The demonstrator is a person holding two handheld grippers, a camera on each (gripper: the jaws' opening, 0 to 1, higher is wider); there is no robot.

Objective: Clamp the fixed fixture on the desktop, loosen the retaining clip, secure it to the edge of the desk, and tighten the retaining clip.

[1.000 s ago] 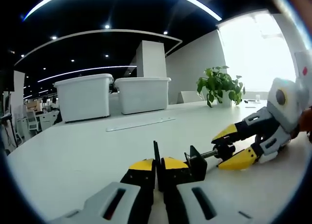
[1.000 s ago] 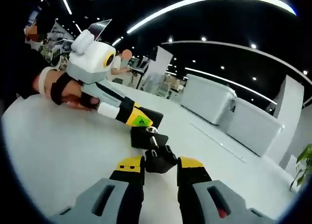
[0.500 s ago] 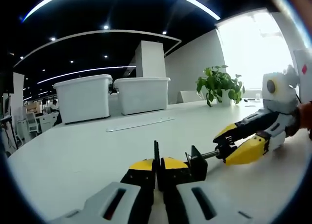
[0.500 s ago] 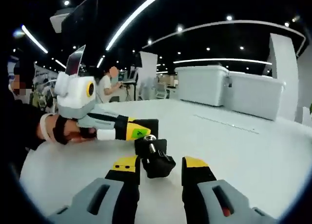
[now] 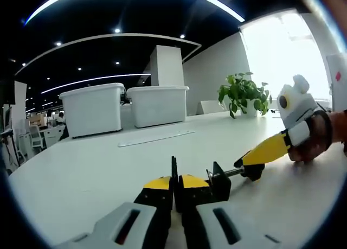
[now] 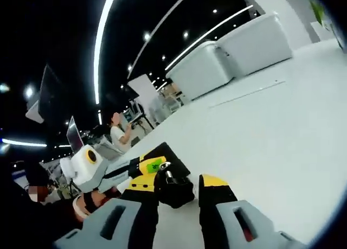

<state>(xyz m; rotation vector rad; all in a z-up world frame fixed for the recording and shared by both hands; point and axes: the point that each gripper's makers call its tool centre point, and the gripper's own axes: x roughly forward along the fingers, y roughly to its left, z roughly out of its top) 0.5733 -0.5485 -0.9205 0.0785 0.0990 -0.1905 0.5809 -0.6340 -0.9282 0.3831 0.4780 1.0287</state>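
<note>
The left gripper (image 5: 174,185) pinches the black fixture (image 5: 217,181) upright on the white bench (image 5: 97,167); the right gripper (image 6: 176,185) has its jaws around the screw knob (image 6: 172,184), seemingly gripping it; the loosening step appears underway; next likely comes carrying the clamp to the bench edge.

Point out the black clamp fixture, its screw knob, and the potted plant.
clamp fixture (image 5: 219,183), left gripper view, black upright plate
screw knob (image 6: 174,186), right gripper view, black knob body between the jaws
potted plant (image 5: 244,93), left gripper view, green leaves
</note>
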